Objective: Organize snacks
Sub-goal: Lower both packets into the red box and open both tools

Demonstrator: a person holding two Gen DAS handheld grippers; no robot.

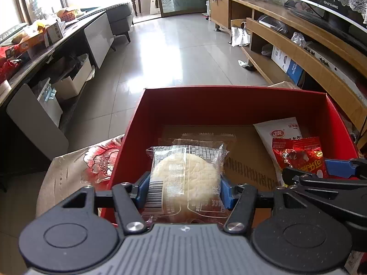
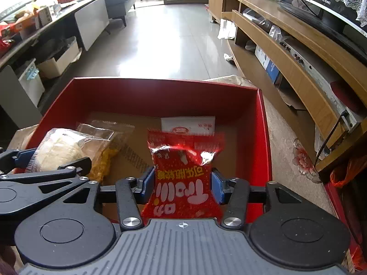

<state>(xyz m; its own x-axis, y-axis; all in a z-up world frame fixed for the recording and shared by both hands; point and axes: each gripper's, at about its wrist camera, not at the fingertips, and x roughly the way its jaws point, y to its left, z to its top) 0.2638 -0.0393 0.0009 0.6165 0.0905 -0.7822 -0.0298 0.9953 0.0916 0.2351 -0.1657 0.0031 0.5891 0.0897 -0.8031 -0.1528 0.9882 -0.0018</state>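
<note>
My left gripper (image 1: 184, 181) is shut on a clear-wrapped round rice cracker (image 1: 185, 174), held over the near left part of the red box (image 1: 229, 100). My right gripper (image 2: 182, 181) is shut on a red snack packet (image 2: 183, 178), held over the box's (image 2: 160, 94) near right part. Each gripper shows in the other's view: the right one with the red packet (image 1: 300, 158), the left one with the cracker (image 2: 59, 149). On the box's cardboard floor lie a white snack packet (image 1: 279, 133) (image 2: 188, 125) and a clear packet with yellow contents (image 2: 103, 151), also seen under the cracker (image 1: 197, 137).
The box rests on a surface covered by a floral cloth (image 1: 98, 160). A wooden TV cabinet (image 1: 298, 52) runs along the right. A dark side table (image 1: 45, 52) with boxes stands at left. Tiled floor (image 1: 172, 52) lies beyond.
</note>
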